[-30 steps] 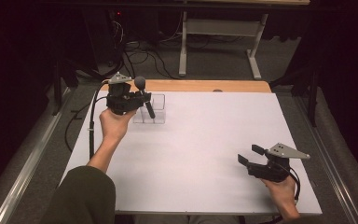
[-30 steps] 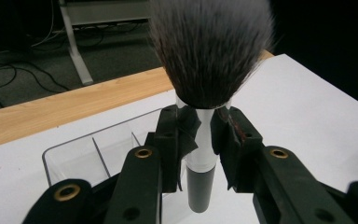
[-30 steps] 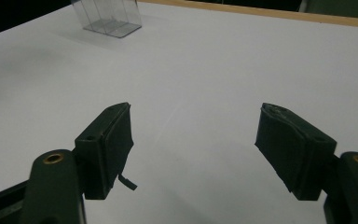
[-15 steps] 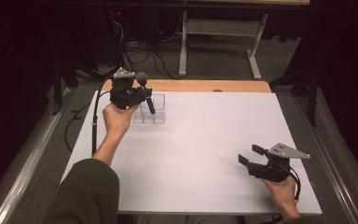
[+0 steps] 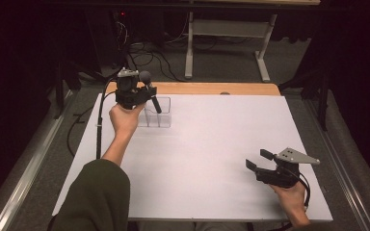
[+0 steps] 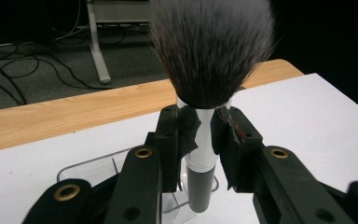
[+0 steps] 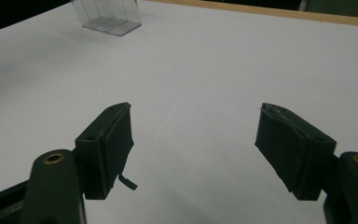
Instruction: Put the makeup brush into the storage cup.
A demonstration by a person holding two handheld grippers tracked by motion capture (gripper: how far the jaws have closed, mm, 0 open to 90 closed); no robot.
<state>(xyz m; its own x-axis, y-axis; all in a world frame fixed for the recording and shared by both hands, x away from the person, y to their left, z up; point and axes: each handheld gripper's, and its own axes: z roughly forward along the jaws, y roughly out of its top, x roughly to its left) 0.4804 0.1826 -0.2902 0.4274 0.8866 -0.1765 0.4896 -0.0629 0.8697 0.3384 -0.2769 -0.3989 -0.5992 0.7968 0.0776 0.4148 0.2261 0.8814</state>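
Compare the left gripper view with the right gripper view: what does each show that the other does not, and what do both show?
Left gripper view alone: the left claw shut on the silver ferrule of a makeup brush, bristles up, with grey floor, cables and a table leg behind. Right gripper view alone: the right claw, jaws wide apart and holding nothing, above bare white surface. Both: the clear plastic organizer, the white table top and its wooden far edge.

1. A white counter point(image 5: 212, 159) has a wooden strip point(image 5: 207, 88) along its far edge.
2. Grey carpet floor point(image 5: 221, 62) lies beyond, strewn with black cables point(image 5: 159, 60).
3. A white metal table frame point(image 5: 224, 33) stands behind.
4. The surroundings are dark.
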